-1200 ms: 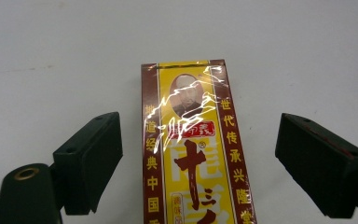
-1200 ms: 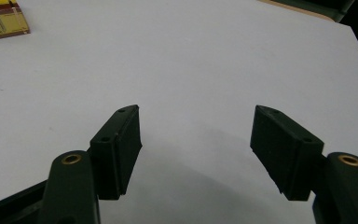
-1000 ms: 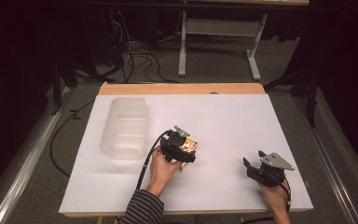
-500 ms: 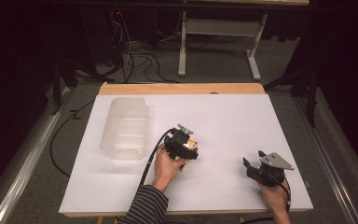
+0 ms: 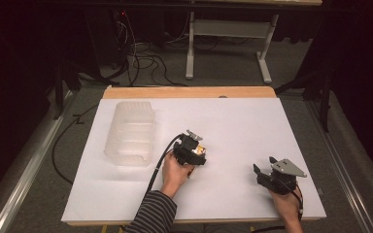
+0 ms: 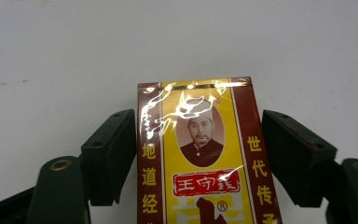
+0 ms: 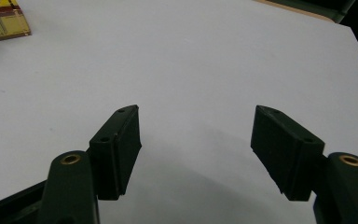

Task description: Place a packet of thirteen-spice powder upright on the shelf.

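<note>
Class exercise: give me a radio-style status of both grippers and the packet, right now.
Left gripper open, jaws either side of the yellow packet, small gaps showing. Right gripper open, nothing between its jaws. Clear plastic bin off to the left, not in the way.

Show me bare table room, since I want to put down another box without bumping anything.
The widest free patch is the white table beyond both hands, from the clear ribbed plastic container across to the right edge. Bare room also lies between the left hand-held gripper and the right hand-held gripper. It is crowded around the yellow and maroon printed box, between the left jaws.

Yellow packet (image 6: 205,158) with maroon borders, red label; white table (image 5: 233,121).
</note>
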Available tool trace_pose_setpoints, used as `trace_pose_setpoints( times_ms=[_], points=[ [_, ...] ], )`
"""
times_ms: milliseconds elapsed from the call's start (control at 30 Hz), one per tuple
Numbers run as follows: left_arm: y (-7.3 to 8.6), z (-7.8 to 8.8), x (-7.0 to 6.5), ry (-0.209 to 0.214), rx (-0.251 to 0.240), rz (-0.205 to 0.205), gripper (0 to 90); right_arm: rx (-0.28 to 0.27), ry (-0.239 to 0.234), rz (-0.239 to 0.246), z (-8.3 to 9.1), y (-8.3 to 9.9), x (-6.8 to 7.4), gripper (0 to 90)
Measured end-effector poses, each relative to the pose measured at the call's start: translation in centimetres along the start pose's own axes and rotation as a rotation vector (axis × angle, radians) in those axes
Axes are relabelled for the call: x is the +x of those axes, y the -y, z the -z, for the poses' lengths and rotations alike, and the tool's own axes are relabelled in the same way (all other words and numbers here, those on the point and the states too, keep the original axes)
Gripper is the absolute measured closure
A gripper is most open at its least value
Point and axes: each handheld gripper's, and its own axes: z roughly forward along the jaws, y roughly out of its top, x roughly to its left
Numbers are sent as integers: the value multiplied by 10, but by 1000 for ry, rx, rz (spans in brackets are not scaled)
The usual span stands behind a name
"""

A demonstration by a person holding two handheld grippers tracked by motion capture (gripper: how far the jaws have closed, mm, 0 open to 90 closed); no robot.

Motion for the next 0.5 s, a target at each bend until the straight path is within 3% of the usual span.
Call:
trace_pose_setpoints(
  times_ms=[500],
  points=[
    [1, 5, -4, 10, -26, -26, 326, 0, 3, -1, 0, 0, 0, 330]
  ],
)
